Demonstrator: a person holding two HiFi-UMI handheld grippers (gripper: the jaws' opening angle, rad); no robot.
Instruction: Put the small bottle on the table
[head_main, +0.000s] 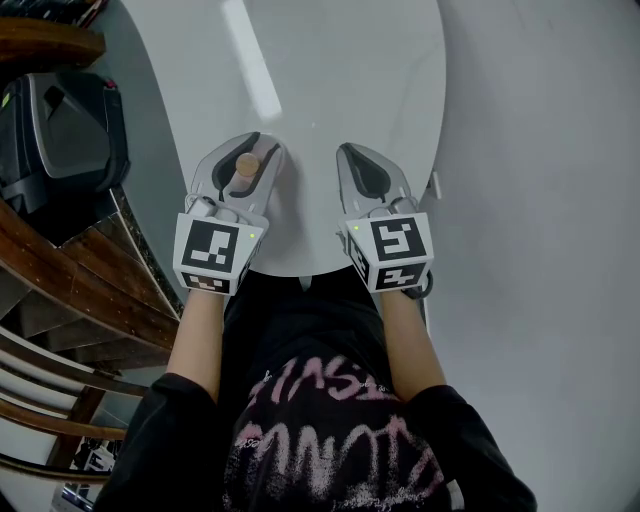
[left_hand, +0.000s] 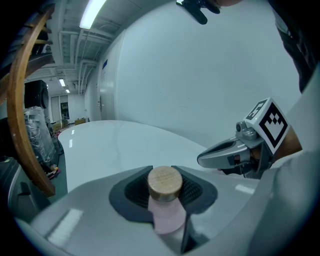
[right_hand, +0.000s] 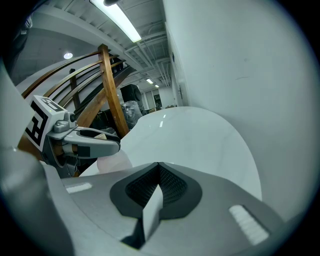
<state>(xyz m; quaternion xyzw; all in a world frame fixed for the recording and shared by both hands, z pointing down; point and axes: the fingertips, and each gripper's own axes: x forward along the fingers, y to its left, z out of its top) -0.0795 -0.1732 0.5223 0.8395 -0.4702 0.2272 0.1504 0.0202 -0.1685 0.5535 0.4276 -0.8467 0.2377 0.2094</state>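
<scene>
Left gripper (head_main: 248, 152) clamps the small bottle (left_hand: 165, 184) over the table (head_main: 340, 70) near its edge. The head view shows only the cap; the left gripper view shows the pink body. Right gripper (right_hand: 159, 174) is closed and empty.

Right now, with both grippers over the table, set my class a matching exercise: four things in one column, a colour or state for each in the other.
Things:
1. small bottle
2. left gripper
3. right gripper
4. table

Colour or state:
A. glossy white
B. jaws together, nothing between them
C. pink body, wooden cap
D. shut on the small bottle

Pairs: 1-C; 2-D; 3-B; 4-A
</scene>
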